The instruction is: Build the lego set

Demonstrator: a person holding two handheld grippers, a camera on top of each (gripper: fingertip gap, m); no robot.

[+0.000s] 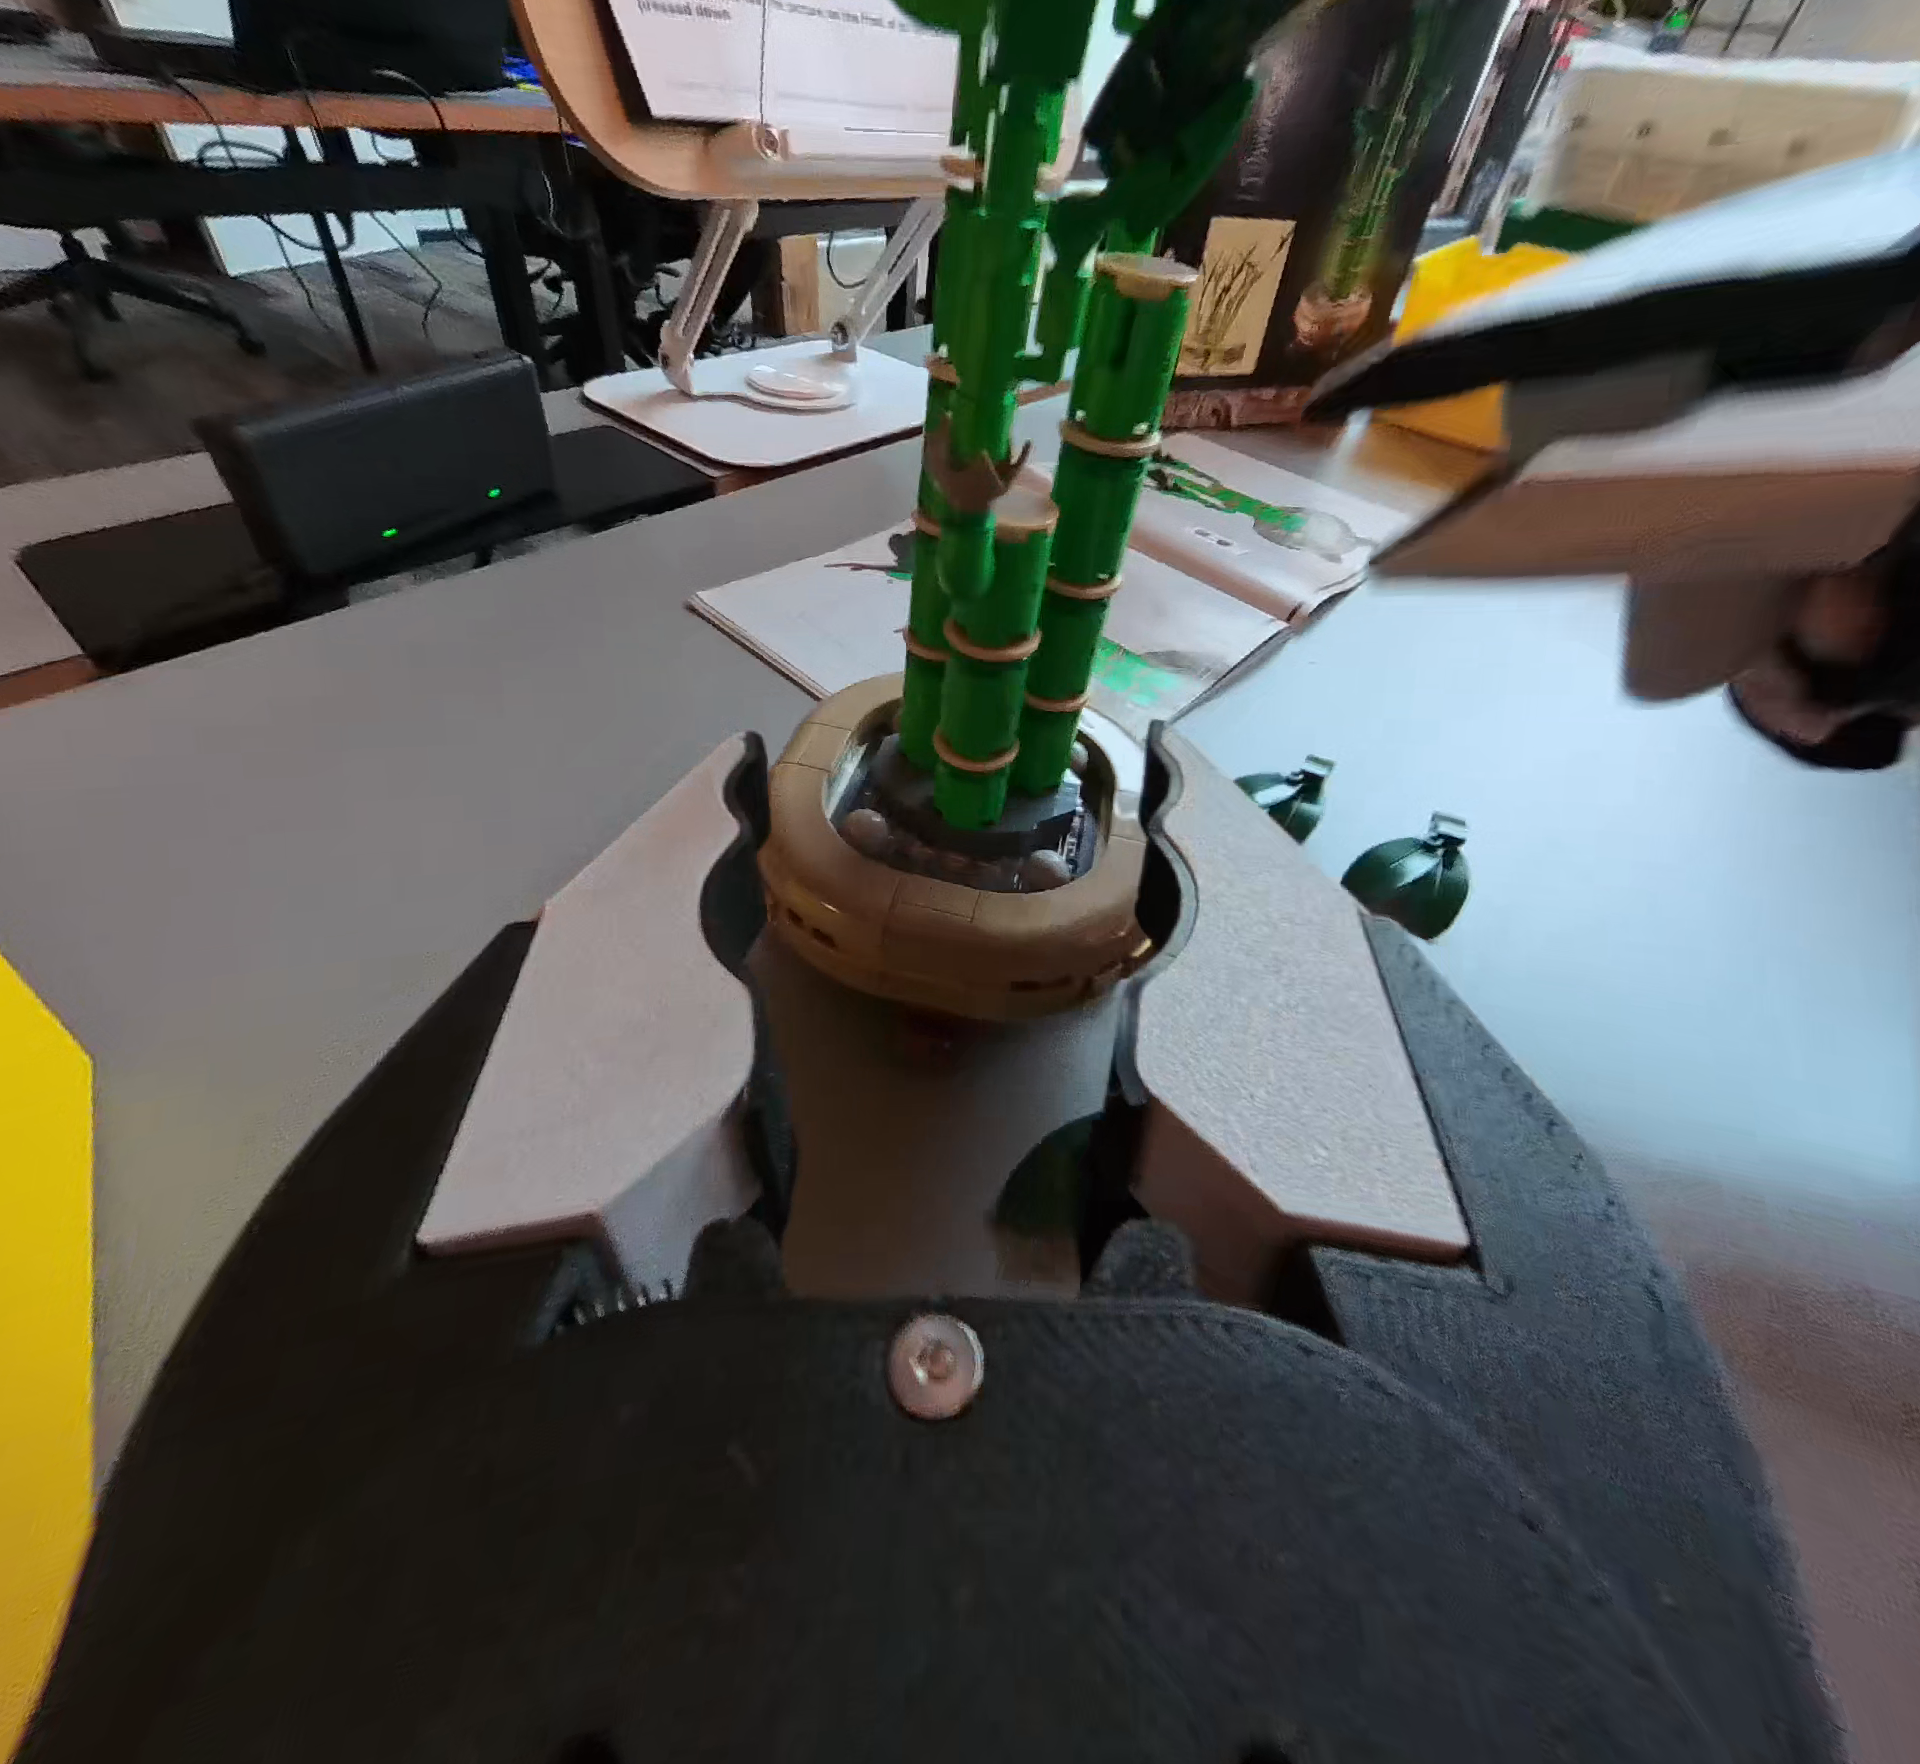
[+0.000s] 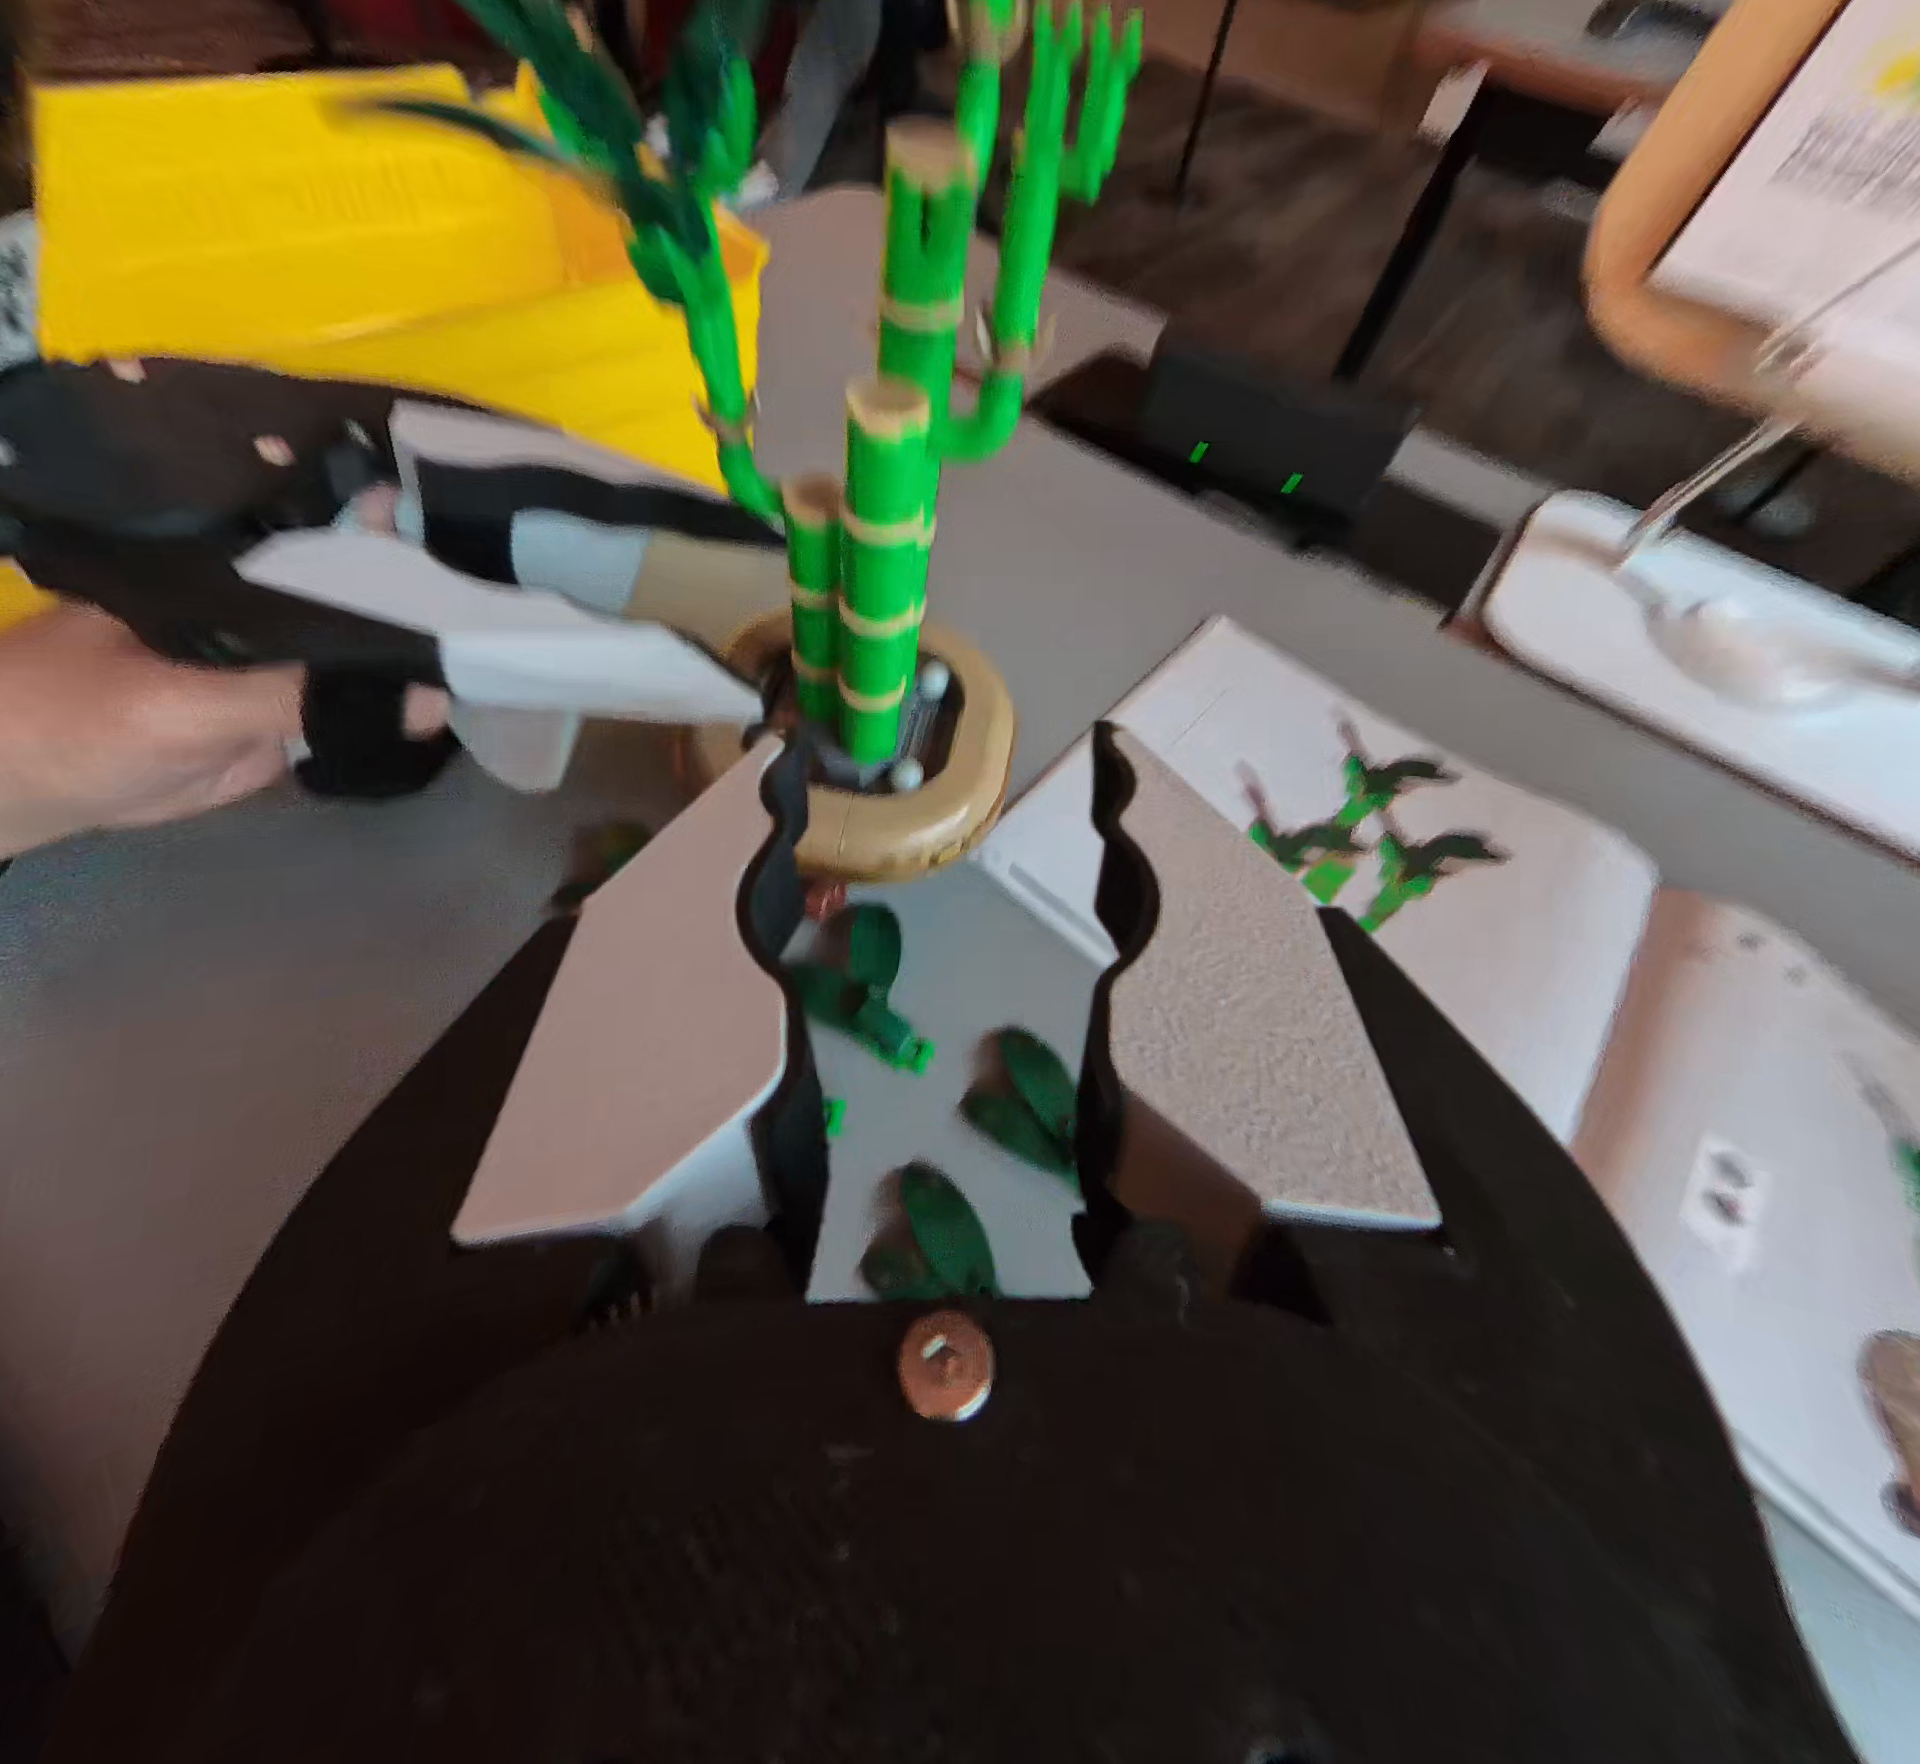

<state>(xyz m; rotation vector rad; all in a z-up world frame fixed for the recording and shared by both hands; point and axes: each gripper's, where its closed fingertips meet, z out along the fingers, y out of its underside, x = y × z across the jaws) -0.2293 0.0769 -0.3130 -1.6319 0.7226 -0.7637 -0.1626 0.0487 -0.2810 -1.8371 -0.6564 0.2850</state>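
The left claw [image 1: 951,867] is clenched on the tan pot [image 1: 935,925] of the lego bamboo plant [image 1: 997,509], its 2 fingers pressing the pot's left and right sides, so the pot sits right between the fingertips and appears lifted off the grey surface [image 1: 364,779]. From the pot rise several bright green stalks ringed with tan bands, standing roughly upright, with thinner leafy shoots branching near the top; small grey round pieces lie around the stalk bases inside the pot. The right claw [image 2: 940,758] is released, its fingers spread with nothing between them; in the right wrist view the pot [image 2: 935,831] lies just beyond its left fingertip, which overlaps the pot's near rim, though blur hides whether they touch. In that view the left claw [image 2: 748,727] reaches in from the left, held by a hand [image 2: 125,727], gripping the pot. Loose dark green leaf pieces [image 2: 1023,1106] lie on the surface below the right claw, and 2 more [image 1: 1408,878] rest just right of the pot in the left wrist view. An open instruction booklet [image 1: 1195,561] lies behind the plant, the set's dark box [image 1: 1340,187] stands farther back, and a yellow bin [image 2: 312,228] sits beyond the left claw.
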